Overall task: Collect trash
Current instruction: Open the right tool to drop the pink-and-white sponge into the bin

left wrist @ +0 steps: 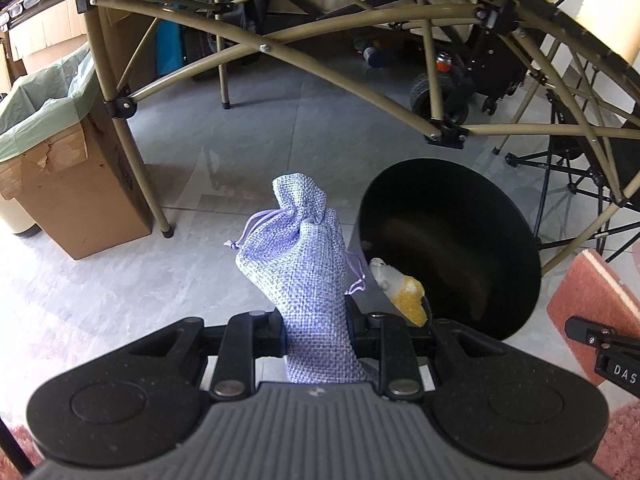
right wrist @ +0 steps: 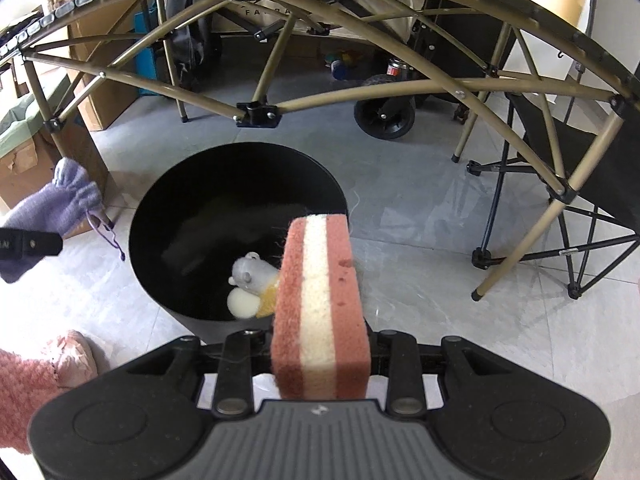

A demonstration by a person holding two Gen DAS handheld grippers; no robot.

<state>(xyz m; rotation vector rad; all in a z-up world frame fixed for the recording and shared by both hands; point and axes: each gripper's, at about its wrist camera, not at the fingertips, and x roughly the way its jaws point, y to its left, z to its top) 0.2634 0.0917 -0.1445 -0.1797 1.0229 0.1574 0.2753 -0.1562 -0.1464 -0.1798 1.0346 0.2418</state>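
Down on the floor (left wrist: 100,300) we go, pale grey tiles with a marbled sheen, and right in the middle stands the black bin (right wrist: 240,236), round and open-topped, with a small grey and yellow plush toy (right wrist: 254,280) lying at its bottom. The left gripper (left wrist: 316,320) is clamped tight on a lilac woven drawstring pouch (left wrist: 300,256), which sticks up from the jaws just beside the bin's rim. The right gripper (right wrist: 320,340) is closed on a sponge (right wrist: 320,300), pink outside with a cream stripe through the middle, hanging over the near edge of the bin. Above it all arches the olive folding table frame (left wrist: 280,48), its crossed tubes and black joints filling the upper part of both views. To the left sits a cardboard box (left wrist: 72,184) lined with a green bag. Further back, a black-wheeled wagon (right wrist: 384,116), and at right a black folding chair (right wrist: 580,152). A pink fuzzy sleeve (right wrist: 24,392) shows at the lower left of the right wrist view.
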